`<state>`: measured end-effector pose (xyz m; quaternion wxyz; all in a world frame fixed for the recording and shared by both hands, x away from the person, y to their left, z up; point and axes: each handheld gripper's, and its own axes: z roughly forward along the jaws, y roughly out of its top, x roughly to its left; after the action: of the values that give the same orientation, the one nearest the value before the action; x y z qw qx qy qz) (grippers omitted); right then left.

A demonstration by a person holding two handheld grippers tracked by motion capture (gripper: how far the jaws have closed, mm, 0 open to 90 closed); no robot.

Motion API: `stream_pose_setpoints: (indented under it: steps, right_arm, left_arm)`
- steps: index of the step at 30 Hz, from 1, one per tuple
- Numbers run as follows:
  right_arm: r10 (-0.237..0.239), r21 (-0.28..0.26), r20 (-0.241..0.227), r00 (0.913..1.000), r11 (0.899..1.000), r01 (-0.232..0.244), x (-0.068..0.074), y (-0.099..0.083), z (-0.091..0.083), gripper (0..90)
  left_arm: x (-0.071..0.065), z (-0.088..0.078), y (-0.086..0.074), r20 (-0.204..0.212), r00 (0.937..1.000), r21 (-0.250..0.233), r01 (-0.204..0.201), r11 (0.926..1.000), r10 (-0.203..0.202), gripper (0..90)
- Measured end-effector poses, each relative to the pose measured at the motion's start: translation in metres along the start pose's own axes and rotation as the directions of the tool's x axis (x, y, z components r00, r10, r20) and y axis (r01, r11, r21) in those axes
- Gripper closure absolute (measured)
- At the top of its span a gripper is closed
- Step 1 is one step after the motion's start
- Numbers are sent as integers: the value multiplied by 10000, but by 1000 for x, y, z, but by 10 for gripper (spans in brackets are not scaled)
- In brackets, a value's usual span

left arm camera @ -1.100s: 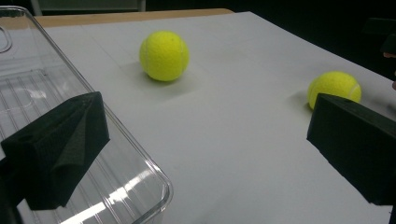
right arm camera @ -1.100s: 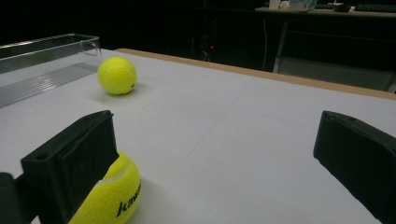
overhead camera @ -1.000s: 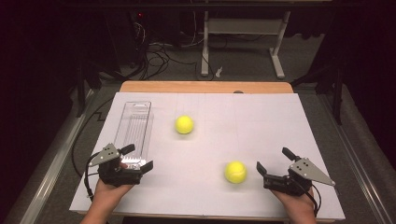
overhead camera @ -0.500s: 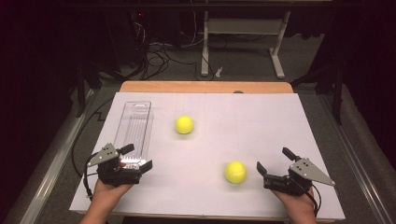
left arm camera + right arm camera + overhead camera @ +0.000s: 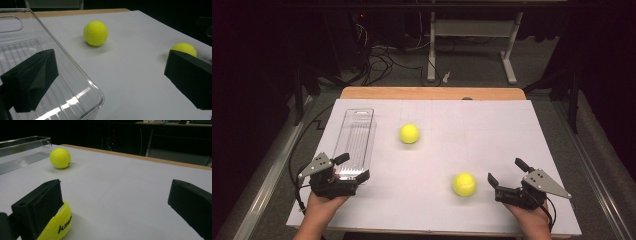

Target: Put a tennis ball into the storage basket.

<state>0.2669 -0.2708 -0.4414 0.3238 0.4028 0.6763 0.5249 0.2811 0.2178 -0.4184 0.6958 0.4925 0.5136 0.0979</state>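
Nothing much is changing since a moment ago: both hands are staying parked at the near edge of the white table sheet point(image 5: 512, 130), and neither ball is rolling. The left gripper point(image 5: 348, 168) is still resting with its jaws spread wide across the near corner of the clear plastic tray point(image 5: 356, 135), one jaw over the tray's ribbed floor and the other out over the sheet, gripping nothing. The right gripper point(image 5: 506, 173) is likewise keeping its jaws wide apart, and the nearer tennis ball point(image 5: 464, 184) is sitting just beside its left jaw, unclamped, exactly where it lay before. The farther tennis ball point(image 5: 409, 133) is lying mid-table, near the tray's right wall but not touching it.
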Motion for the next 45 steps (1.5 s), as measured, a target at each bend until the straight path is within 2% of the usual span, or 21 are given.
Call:
stream_pose_setpoints:
  steps: [13, 16, 19, 22, 25, 26, 29, 35, 39, 40, 45]
  right_arm:
    - [-15, -13, 9, 10000, 10000, 15, -1, 0, 0, 3]
    - [-22, -23, 7, 10000, 10000, 22, -1, 0, -1, 3]
    - [-28, -34, 5, 10000, 10000, 28, -1, 0, -1, 3]
    - [5, -38, 11, 10000, 10000, -5, -2, 0, -1, 3]
    - [0, -42, 9, 10000, 10000, 0, -2, 0, -1, 3]
    - [-8, -31, 3, 10000, 10000, 8, -2, 0, -1, 3]
    - [22, -19, -7, 10000, 10000, -22, -2, -1, 0, 3]
    - [2, 48, -23, 10000, 10000, -1, -1, -1, 0, 3]
    - [26, 76, -26, 10000, 10000, -26, -1, -1, 1, 3]
    - [15, 70, -36, 10000, 10000, -15, -2, -1, 1, 3]
    - [12, 63, -42, 10000, 10000, -12, -2, -1, 1, 3]
  left_arm:
    - [16, -14, 18, -444, 9989, -522, 111, 9986, -134, 4]
    - [21, -19, 21, -602, 9982, -505, -60, 9987, 29, 4]
    - [24, -22, 24, -629, 9980, -596, 45, 9982, -82, 7]
    - [29, -29, 29, -752, 9972, -639, -85, 9979, 37, 10]
    - [31, -31, 30, -792, 9968, -711, -5, 9975, -52, 9]
    - [32, -32, 31, -786, 9966, -726, 205, 9971, -262, 8]
    - [32, -30, 30, -934, 9955, -590, 98, 9982, -153, 3]
    - [35, -29, 27, -1435, 9895, 347, -116, 9993, 165, 3]
    - [40, -31, 27, -1662, 9861, 691, 32, 9976, 83, 3]
    - [42, -31, 26, -1768, 9843, 973, 151, 9951, 23, 3]
    - [46, -28, 22, -2114, 9774, 1454, 241, 9891, 73, 3]
